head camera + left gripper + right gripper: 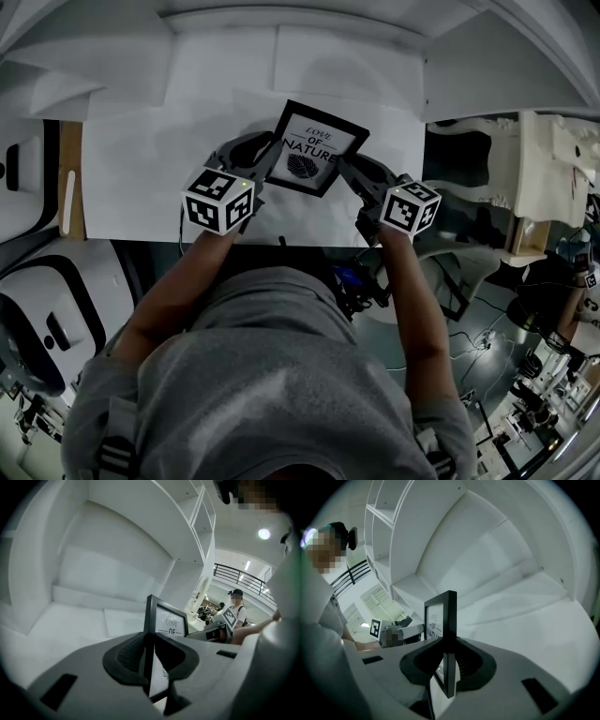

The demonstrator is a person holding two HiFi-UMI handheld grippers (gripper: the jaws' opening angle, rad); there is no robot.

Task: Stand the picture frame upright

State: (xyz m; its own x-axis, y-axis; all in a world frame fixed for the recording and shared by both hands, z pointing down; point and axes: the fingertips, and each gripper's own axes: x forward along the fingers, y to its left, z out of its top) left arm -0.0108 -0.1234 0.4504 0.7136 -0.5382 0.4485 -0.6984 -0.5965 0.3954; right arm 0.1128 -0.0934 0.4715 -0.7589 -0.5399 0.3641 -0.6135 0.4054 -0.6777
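Observation:
The black picture frame, with a white print reading "LOVE OF NATURE" and a leaf, is held between both grippers over the white tabletop. My left gripper is shut on its left edge and my right gripper on its right edge. In the left gripper view the frame rises edge-on out of the closed left gripper. From the right gripper view the frame stands the same way in the right gripper. Its bottom edge is hidden, so contact with the table cannot be told.
White shelving rises behind the tabletop, and the table's front edge runs just before the grippers. A wooden strip lies at the far left. A person in a cap stands in the background to the right.

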